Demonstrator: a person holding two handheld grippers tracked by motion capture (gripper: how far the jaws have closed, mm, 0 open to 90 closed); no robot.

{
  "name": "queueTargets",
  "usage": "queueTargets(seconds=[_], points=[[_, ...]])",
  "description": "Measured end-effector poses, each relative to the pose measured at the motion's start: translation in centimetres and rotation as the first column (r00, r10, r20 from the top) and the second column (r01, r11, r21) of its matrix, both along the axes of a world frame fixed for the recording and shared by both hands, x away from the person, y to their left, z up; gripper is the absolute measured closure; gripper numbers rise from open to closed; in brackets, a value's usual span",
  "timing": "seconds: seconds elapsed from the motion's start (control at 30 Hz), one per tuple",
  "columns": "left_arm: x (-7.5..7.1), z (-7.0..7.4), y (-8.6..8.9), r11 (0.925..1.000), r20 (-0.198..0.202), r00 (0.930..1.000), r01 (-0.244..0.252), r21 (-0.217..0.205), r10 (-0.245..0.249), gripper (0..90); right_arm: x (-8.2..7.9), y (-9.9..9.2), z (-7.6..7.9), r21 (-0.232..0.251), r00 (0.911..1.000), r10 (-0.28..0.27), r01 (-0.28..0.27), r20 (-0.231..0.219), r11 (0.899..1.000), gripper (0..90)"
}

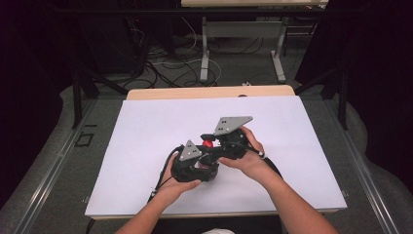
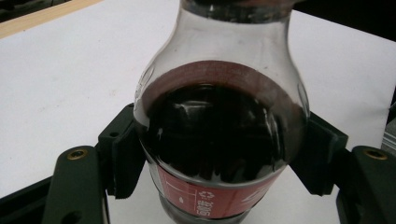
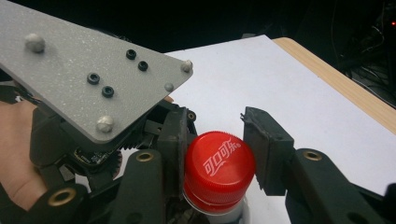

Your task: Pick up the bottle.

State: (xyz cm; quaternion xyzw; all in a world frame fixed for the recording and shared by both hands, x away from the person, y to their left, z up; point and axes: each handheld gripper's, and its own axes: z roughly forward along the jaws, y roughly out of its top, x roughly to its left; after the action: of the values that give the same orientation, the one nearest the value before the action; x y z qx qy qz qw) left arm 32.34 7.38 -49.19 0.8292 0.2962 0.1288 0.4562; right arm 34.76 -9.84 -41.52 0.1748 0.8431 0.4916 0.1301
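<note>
A clear cola bottle [image 2: 219, 116] with dark liquid and a red label stands on the white sheet near the table's middle. My left gripper [image 2: 224, 156] is shut on its body, with a pad pressed against each side. In the high view the left gripper [image 1: 197, 161] sits low beside the bottle, which it mostly hides. The red cap [image 3: 219, 163] lies between the right gripper's [image 3: 218, 151] pads, which close on it from both sides. In the high view the right gripper [image 1: 212, 140] reaches the red cap [image 1: 208, 143] from the right.
A white sheet [image 1: 146, 126] covers the wooden table [image 1: 209, 91]. The left gripper's grey plate [image 3: 88, 79] and a hand [image 3: 14, 158] crowd the right gripper view's left. Cables and table legs [image 1: 204, 58] lie on the floor beyond the far edge.
</note>
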Motion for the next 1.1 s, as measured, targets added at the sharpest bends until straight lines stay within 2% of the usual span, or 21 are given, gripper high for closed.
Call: queueTargets(seconds=[0.07,0.13,0.17,0.27,0.33,0.4,0.53,0.57,0.6,0.63,0.7,0.73,0.77,0.8,0.83,0.9,0.97,1.0,1.1], points=[[0.1,0.0,0.1,0.9999,0.002,1.0000,-0.003,0.010,0.003,30.0,-0.3,0.0,0.1,-0.001,0.9993,-0.033,0.033,0.015,0.999,55.2],[0.0,-0.1,0.0,0.9997,-0.007,0.9997,-0.022,-0.009,0.022,30.0,-0.6,0.1,0.5,-0.007,0.9981,-0.053,0.053,0.032,0.999,54.4],[0.1,0.0,0.1,0.9997,-0.004,0.9997,-0.023,-0.004,0.023,30.0,-0.8,0.1,0.7,-0.016,0.9968,-0.074,0.075,0.028,0.997,54.2],[0.1,0.0,0.1,0.9995,0.004,0.9995,-0.030,-0.002,0.030,30.0,-1.2,0.2,1.2,-0.031,0.9906,-0.136,0.136,0.008,0.990,54.4],[0.0,0.0,0.1,0.9993,0.011,0.9992,-0.037,0.004,0.037,30.0,-1.4,0.3,1.3,-0.038,0.9859,-0.163,0.162,-0.037,0.986,55.4],[0.0,0.0,0.0,0.9991,0.014,0.9990,-0.042,0.004,0.042,30.0,-1.3,0.5,1.3,-0.027,0.9798,-0.192,0.191,-0.057,0.981,56.6],[0.0,0.0,0.0,0.9993,0.005,0.9994,-0.036,0.008,0.036,30.0,-1.2,0.8,1.0,-0.044,0.9751,-0.205,0.202,-0.083,0.978,60.2],[0.0,-0.1,0.0,0.9993,0.007,0.9994,-0.035,0.009,0.035,30.0,-1.1,0.8,1.0,-0.045,0.9773,-0.194,0.191,-0.085,0.981,60.5],[0.0,-0.1,0.0,0.9995,0.005,0.9995,-0.030,0.009,0.030,30.0,-1.1,0.8,0.9,-0.055,0.9821,-0.177,0.174,-0.064,0.983,60.7],[0.0,-0.1,0.1,0.9996,0.012,0.9997,-0.023,0.016,0.023,30.0,-1.0,0.6,1.0,-0.061,0.9850,-0.156,0.152,-0.074,0.987,60.9],[0.0,-0.1,0.0,0.9999,0.011,0.9998,-0.017,-0.003,0.017,30.0,-0.4,0.2,1.0,-0.059,0.9946,-0.078,0.074,-0.068,0.996,61.1],[-0.1,0.0,0.1,1.0000,-0.013,0.9999,0.003,0.009,-0.003,30.0,0.2,-0.3,1.1,-0.058,0.9970,0.006,-0.010,-0.077,0.998,61.2],[-0.1,0.0,0.0,1.0000,0.005,1.0000,-0.004,-0.001,0.004,30.0,0.2,-0.3,1.1,-0.058,0.9970,0.006,-0.010,-0.077,0.998,61.2],[-0.1,0.0,-0.1,1.0000,0.012,0.9999,0.004,-0.002,-0.004,30.0,0.6,-0.5,1.1,-0.057,0.9956,0.044,-0.048,-0.083,0.997,61.2],[-0.1,0.0,-0.1,1.0000,0.009,0.9999,0.006,0.001,-0.006,30.0,0.8,-0.7,1.2,-0.057,0.9939,0.086,-0.090,-0.070,0.994,61.2],[-0.2,0.0,-0.2,0.9998,0.020,0.9996,0.018,0.009,-0.018,30.0,1.2,-1.0,1.2,-0.070,0.9847,0.161,-0.166,-0.066,0.984,61.1],[-0.2,0.0,-0.3,0.9994,0.005,0.9995,0.031,0.012,-0.031,30.0,1.5,-1.2,1.2,-0.093,0.9728,0.230,-0.232,-0.024,0.968,60.7],[-0.1,-0.1,-0.3,0.9996,0.007,0.9996,0.027,0.010,-0.027,30.0,1.5,-1.2,1.2,-0.093,0.9716,0.236,-0.236,-0.018,0.967,60.0],[-0.1,-0.1,-0.3,0.9999,0.008,0.9999,0.011,0.005,-0.011,30.0,1.2,-1.3,1.2,-0.090,0.9823,0.187,-0.185,0.011,0.979,49.3]])
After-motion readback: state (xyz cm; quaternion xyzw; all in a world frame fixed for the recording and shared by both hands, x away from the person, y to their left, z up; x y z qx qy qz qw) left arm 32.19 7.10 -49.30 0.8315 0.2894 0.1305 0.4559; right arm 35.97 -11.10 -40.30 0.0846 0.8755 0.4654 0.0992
